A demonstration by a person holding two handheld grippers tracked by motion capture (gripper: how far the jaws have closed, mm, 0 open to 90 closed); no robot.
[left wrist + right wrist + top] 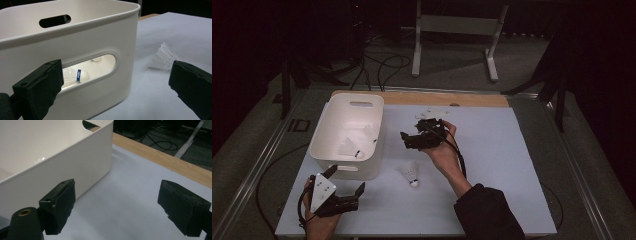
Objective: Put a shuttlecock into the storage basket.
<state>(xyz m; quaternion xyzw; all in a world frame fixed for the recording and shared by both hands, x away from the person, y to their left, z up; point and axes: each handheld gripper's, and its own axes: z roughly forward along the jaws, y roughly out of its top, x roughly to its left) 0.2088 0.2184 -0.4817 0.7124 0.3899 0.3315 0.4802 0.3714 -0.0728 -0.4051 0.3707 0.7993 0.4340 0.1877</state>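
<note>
Left claw [346, 181] spread, empty, low near white bin [324, 131] front wall; right claw [411, 139] spread, empty, raised right of bin; shuttlecock [410, 173] lies on tabletop [502, 165] between claws; two more shuttlecocks inside bin

The white bin [107, 40] looks like smooth plastic with a soft sheen. The table [130, 202] has a matt pale sheet on top and a bare wood strip [160, 160] at its far edge. The shuttlecock [163, 58] has a translucent white skirt, and the gripper pads [58, 205] look like matt black rubber.
</note>
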